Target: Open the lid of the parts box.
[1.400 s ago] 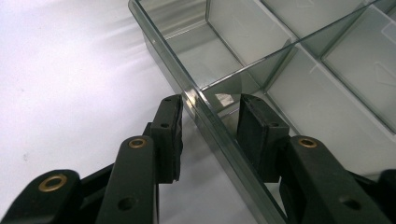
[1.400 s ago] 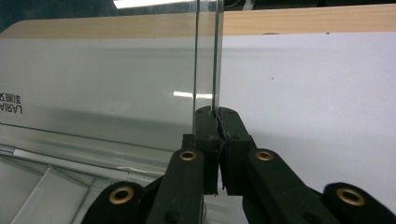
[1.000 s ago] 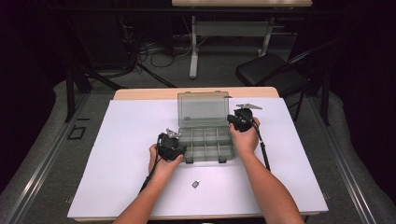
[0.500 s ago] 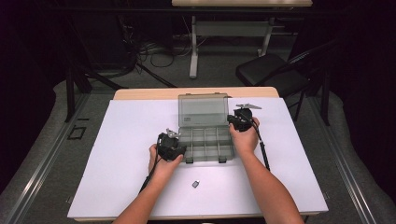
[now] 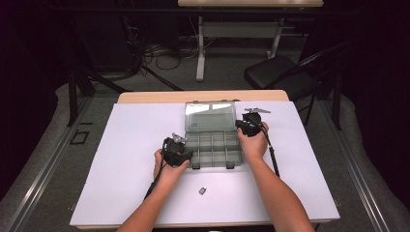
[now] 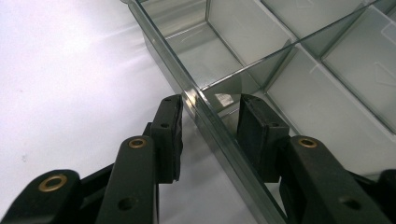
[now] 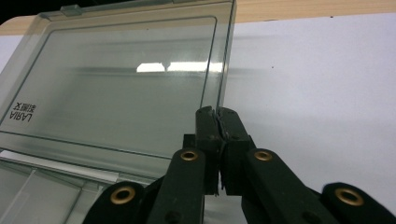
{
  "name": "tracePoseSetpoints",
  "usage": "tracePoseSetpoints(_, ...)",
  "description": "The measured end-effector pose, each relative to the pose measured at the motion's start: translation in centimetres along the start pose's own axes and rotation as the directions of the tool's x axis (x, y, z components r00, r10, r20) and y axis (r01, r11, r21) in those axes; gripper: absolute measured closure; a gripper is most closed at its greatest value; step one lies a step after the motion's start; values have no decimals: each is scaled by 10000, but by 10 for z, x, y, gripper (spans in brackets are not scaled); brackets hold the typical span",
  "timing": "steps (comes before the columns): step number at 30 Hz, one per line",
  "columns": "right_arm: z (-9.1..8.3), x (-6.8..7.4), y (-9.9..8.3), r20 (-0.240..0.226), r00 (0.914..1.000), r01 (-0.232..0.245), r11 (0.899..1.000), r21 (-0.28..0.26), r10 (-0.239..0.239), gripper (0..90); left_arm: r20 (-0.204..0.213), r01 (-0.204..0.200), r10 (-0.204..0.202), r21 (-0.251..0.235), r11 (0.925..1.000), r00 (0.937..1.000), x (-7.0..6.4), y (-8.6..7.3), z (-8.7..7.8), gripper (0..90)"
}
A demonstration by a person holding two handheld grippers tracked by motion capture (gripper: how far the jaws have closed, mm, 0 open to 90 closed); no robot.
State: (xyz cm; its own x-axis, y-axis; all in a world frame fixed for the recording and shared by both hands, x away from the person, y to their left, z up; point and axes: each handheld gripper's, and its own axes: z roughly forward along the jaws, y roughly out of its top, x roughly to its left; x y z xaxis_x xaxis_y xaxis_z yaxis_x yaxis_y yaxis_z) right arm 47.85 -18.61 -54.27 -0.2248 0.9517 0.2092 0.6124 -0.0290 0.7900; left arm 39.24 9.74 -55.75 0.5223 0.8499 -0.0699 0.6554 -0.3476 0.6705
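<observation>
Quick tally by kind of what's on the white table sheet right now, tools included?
Clear compartment box, lid open: 1
Small dark piece near the front edge: 1
Hand-held grippers, left hand-held gripper and right hand-held gripper: 2
Total: 4

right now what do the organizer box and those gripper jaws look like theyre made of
The organizer box looks like clear, grey-tinted hard plastic with a glossy finish: the table shows through its walls, and its raised lid mirrors the ceiling lights. The left gripper and right gripper have matte black jaws, probably moulded plastic, with brass-coloured rivets at the pivots.
</observation>
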Motion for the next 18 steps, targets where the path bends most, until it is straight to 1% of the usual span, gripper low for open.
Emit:
tracePoseSetpoints(12,2,-1,-1,16,10000,-49,9999,98,49,885,13,29,-29,-14,10000,10000,0,0,0,607)
tracePoseSetpoints(14,2,-1,-1,94,9999,-65,9997,249,62,885,9,26,-26,-13,10000,10000,0,0,0,608)
tracePoseSetpoints(15,3,-1,-2,3,10000,-92,9999,146,92,885,14,24,-24,-10,10000,10000,0,0,0,608)
tracePoseSetpoints(18,4,-1,-2,16,9999,-135,9997,218,135,884,16,26,-26,-4,10000,10000,0,0,0,607)
